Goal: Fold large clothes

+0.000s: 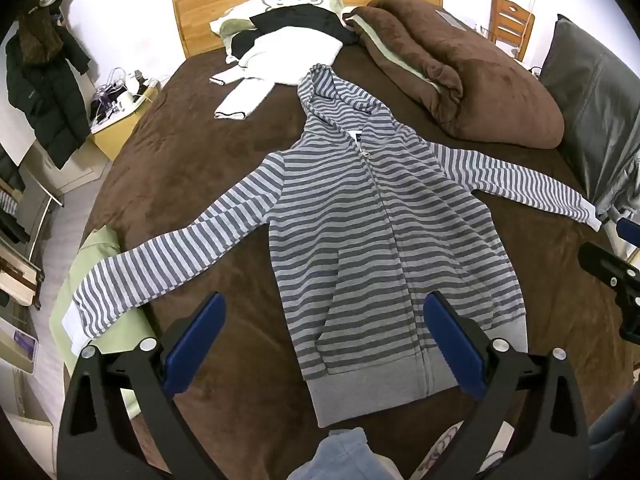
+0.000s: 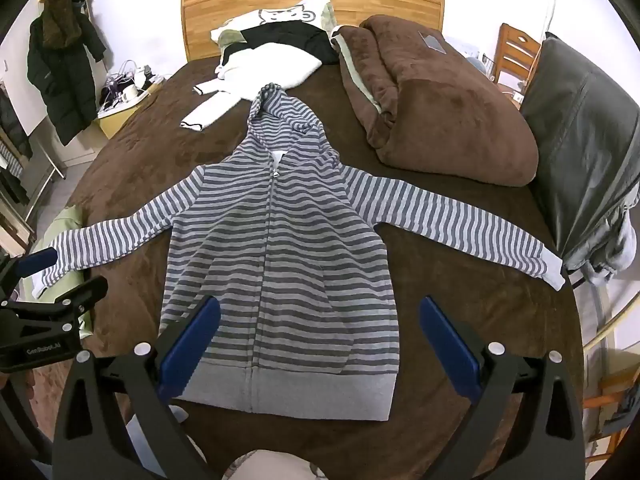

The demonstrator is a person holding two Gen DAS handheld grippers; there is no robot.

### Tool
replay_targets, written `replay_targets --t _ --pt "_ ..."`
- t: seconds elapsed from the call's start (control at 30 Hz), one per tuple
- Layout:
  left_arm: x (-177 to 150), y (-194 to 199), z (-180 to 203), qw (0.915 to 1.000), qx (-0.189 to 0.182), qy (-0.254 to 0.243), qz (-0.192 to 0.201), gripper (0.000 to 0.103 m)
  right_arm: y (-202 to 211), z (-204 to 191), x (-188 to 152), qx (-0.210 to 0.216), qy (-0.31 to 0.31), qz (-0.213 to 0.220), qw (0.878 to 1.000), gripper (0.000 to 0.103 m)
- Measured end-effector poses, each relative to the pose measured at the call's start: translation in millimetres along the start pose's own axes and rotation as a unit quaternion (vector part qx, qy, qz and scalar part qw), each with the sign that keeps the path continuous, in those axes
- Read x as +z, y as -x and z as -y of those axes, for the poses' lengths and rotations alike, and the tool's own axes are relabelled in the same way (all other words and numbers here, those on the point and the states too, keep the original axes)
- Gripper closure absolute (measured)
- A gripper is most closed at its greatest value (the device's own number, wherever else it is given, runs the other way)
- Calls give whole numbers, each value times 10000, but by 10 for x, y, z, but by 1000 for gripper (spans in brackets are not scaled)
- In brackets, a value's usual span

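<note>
Our left gripper [image 1: 324, 344] and right gripper [image 2: 320, 344] hang wide open and empty above the hem of the striped hoodie [image 2: 276, 248], spread flat on the bed [image 1: 192, 168]. A shallow pinch there could bunch the fabric and skew our fold.

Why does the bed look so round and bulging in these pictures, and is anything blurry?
Left wrist view: fisheye bending curves the bed, with dark corners; the striped hoodie is sharp. Right wrist view: same bulge, and the wooden headboard bows.
</note>
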State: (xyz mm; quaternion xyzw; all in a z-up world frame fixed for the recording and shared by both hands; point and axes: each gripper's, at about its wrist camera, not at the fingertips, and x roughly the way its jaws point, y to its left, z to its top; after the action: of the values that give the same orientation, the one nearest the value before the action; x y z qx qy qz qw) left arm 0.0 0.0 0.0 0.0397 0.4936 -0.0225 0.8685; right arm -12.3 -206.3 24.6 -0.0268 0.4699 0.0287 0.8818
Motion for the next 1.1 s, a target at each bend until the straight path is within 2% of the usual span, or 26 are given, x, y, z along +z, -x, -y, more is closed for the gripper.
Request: replay_targets --t 1.1 --pt "9 15 37 10000 50 -19 -4 6 -23 -12 -26 29 12 -47 10000 6"
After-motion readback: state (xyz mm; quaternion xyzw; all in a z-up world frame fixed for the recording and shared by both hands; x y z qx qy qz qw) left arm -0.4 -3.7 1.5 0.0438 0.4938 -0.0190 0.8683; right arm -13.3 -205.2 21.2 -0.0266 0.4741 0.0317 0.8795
